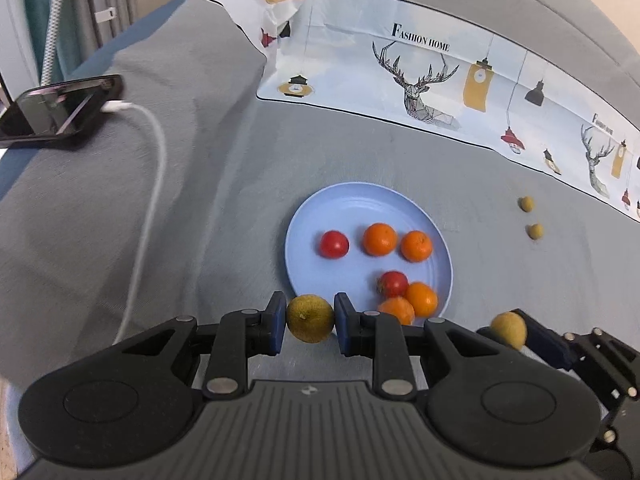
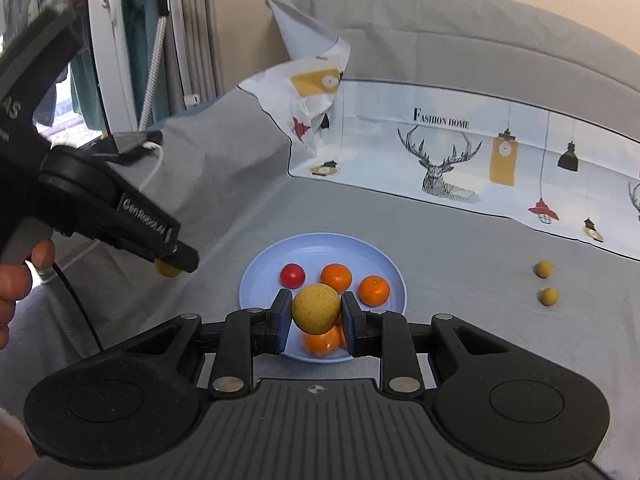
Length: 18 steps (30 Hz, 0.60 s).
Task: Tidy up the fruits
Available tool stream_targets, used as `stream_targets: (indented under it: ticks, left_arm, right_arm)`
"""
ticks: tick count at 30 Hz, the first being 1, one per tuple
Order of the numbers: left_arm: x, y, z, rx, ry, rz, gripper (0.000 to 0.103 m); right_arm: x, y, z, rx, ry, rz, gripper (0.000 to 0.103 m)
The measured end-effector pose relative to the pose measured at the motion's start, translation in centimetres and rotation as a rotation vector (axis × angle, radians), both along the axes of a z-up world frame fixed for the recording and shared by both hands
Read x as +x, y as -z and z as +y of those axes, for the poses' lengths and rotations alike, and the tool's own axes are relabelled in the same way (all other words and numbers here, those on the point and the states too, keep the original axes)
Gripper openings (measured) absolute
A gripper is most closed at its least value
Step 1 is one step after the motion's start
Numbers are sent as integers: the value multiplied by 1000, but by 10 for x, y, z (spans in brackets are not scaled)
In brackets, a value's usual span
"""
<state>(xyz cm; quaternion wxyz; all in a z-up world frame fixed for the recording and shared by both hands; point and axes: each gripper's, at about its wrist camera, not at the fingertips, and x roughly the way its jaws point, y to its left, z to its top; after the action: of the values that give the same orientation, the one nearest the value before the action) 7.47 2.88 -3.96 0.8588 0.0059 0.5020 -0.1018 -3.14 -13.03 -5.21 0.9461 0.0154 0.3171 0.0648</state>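
On the blue plate (image 2: 256, 280), the near oranges (image 2: 320, 343) are partly hidden behind the right gripper (image 2: 316, 322) and its yellow-green fruit (image 2: 316, 309). The phone (image 1: 52, 110) is cut off at the left edge of the left wrist view. The patterned sheet (image 1: 440, 80) reads "FASHION HOME"; the left gripper's (image 1: 310, 324) side reads "GenRobot.AI". Each gripper is clamped on a yellow-green fruit, the left one's (image 1: 310, 318) squeezed between its blue pads just before the plate's near edge. Two small fruits (image 1: 530, 216) lie on the grey cloth (image 1: 200, 200), well right of the plate.
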Motion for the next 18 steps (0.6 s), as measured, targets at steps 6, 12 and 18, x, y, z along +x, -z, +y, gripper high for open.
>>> stream_targets:
  ticks: [6, 12, 18]
  left_arm:
    - [32, 21, -15, 11, 6, 23, 28]
    - [59, 43, -26, 39, 16, 35, 28]
    - [78, 62, -30, 66, 10, 55, 28]
  right_arm:
    - [39, 22, 0, -17, -10, 45, 28]
    - [72, 42, 3, -38, -26, 89, 28]
    - [89, 58, 5, -66, -30, 126, 28]
